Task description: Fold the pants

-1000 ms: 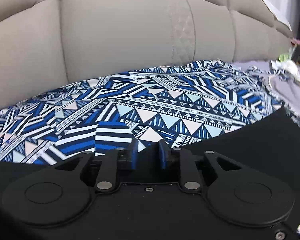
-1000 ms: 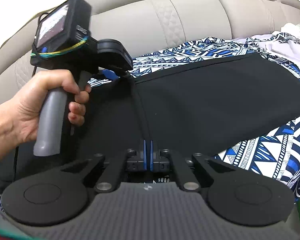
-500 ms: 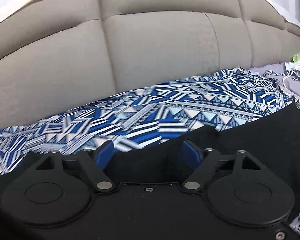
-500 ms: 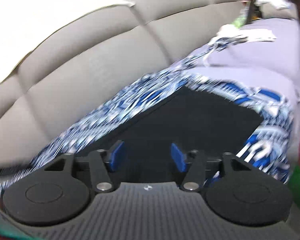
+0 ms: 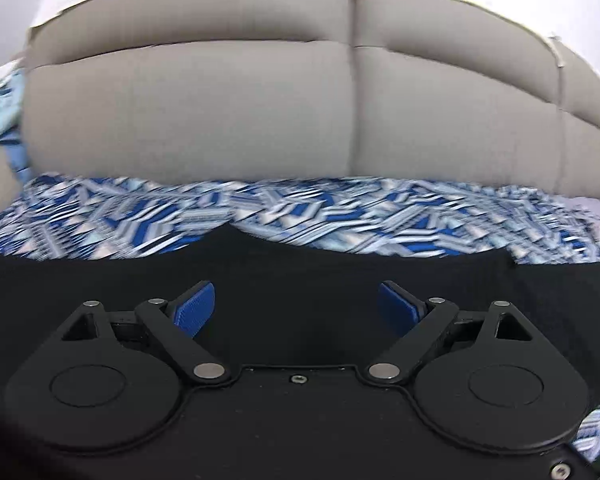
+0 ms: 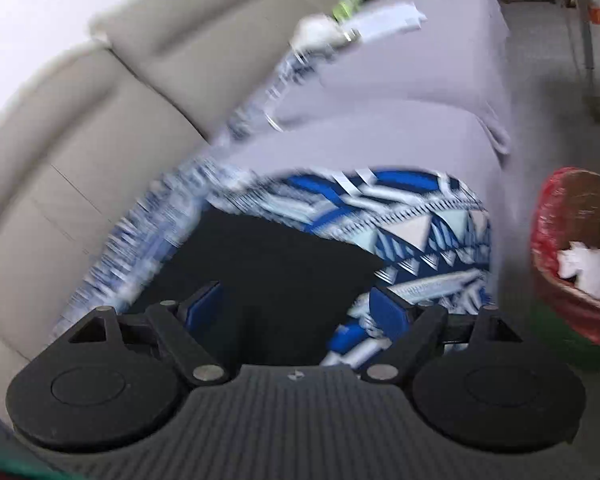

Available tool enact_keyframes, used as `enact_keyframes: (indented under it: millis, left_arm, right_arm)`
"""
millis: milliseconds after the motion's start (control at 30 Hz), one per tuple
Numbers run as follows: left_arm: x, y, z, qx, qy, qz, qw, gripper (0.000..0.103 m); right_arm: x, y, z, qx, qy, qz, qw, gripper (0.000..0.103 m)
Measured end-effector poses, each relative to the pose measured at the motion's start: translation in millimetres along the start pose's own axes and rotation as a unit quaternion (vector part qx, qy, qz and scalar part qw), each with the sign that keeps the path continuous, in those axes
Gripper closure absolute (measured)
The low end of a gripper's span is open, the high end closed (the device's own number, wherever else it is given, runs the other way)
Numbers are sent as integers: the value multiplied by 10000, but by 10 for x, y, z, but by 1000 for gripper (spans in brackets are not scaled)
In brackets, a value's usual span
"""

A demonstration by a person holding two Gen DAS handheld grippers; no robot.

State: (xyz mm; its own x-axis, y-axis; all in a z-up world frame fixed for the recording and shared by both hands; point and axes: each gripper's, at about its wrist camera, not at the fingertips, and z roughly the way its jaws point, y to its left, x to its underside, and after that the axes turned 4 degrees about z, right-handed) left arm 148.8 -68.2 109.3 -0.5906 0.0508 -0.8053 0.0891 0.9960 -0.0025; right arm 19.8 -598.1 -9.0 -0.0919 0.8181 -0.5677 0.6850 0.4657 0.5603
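Note:
The black pants (image 5: 300, 272) lie flat on a blue-and-white patterned cloth (image 5: 340, 216) on the sofa seat. In the left wrist view my left gripper (image 5: 296, 310) hovers over the black fabric, its jaws opening wide, blue pads (image 5: 194, 310) apart with nothing pinched. In the right wrist view one end of the pants (image 6: 268, 264) shows, with a straight edge on the patterned cloth (image 6: 416, 220). My right gripper (image 6: 298, 308) is above that end, jaws also opening, pads (image 6: 388, 312) clear of the cloth.
The beige sofa backrest (image 5: 260, 108) rises right behind the pants. A lilac sheet (image 6: 400, 92) covers the seat further on, with white items (image 6: 380, 24) on it. A red-lined basket (image 6: 576, 256) with white scraps stands beside the seat's edge, over grey floor.
Both grippers went from nearly shut to wide open and let the black fabric go. Both views swung: the left now faces the backrest, the right rolled toward the seat's far end.

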Motion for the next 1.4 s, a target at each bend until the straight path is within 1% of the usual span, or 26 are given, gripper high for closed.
enact_keyframes:
  millis: [33,100,167,200,233,267,333,367,400,433,567,700,767,833,867,900,933,967,1033,1067,1100,1167,1233,1300,1367,1400]
  left_arm:
    - [41,66,-8,-89,48,-25,9999,15]
    - [128,176,-6,-223,161,-78,9996,15]
    - [218,272,10,-339,284,-128,9989,15]
    - [256,314,17,-395,330,-162,9985,15]
    - [295,355,22,-441,366,-199,9982,15]
    - [318,385,19,-460,385,-225,9979,15]
    - [344,426,26,-481,408,-271,9976,15]
    - [346,441,33,-488,414,-278,9976,15]
    - [349,457,36,-498,419,-278,9975,15]
    - [353,466,38,-510,419,-279,9974,15]
    - [337,495,42,-523,389,-268,9975,15]
    - [330,562,23,-559,348,-321,9973,15]
    - [336,629,-9,-596,323,-433,9968,15]
    - [350,720,-52,-642,309,-574,9958,16]
    - [359,771,-80,-677,302,-647,9952,16]
    - [369,812,-105,-712,294,-701,9946,16]
    - [384,867,-140,-763,292,-759,9938,16]
    - [395,916,-170,-810,286,-797,9931,16]
    - [425,1027,-237,-918,258,-878,9916,16]
    - [442,1077,-268,-959,265,-919,9908,16]
    - [461,1130,-293,-991,275,-969,9900,16]
    - [508,1234,-337,-1032,296,-1081,9883,16]
    - [556,1324,-374,-1053,307,-1182,9869,16]
    - [597,1391,-408,-1041,306,-1256,9861,16]
    - [622,1440,-431,-959,293,-1302,9864,16]
    - [625,1458,-443,-903,280,-1330,9866,16]
  right_arm:
    - [3,19,56,55,92,-48,9999,19]
    - [3,104,106,118,8,-306,9995,19]
    - [14,179,166,214,-4,-511,9985,25]
    - [26,249,202,311,-39,-689,9971,29]
    - [52,317,215,378,-72,-866,9955,39]
    - [83,386,242,438,-113,-1041,9935,45]
    - [145,515,300,489,-154,-1365,9893,67]
    - [180,571,262,453,-158,-1437,9885,72]
    - [193,616,263,415,-156,-1466,9882,86]
    - [205,650,272,355,-132,-1467,9885,94]
    - [284,805,228,89,-152,-1532,9880,98]
    - [383,1061,60,-392,-212,-1719,9841,99]
    - [471,1268,-42,-863,-153,-1698,9816,99]
    - [625,1537,-132,-1477,21,-1728,9738,99]
    - [765,1710,-200,-1834,163,-1837,9656,99]
    - [967,1919,-289,-2260,371,-2076,9510,99]
    - [1220,2139,-400,-2682,591,-2454,9297,99]
    - [1444,2304,-499,-2971,750,-2791,9101,99]
    - [2035,2633,-731,-3609,1228,-3583,8523,99]
    - [2286,2730,-819,-3815,1465,-3870,8266,98]
    - [2502,2800,-888,-3927,1642,-4129,8052,98]
    - [2874,2877,-1004,-4016,1833,-4587,7712,98]
    - [3071,2898,-1049,-4031,1939,-4809,7541,98]
    - [3184,2909,-1058,-4019,2038,-4897,7464,97]
    - [3257,2918,-1049,-3982,2031,-4995,7421,96]
    - [3269,2926,-1045,-3991,2049,-5037,7383,88]
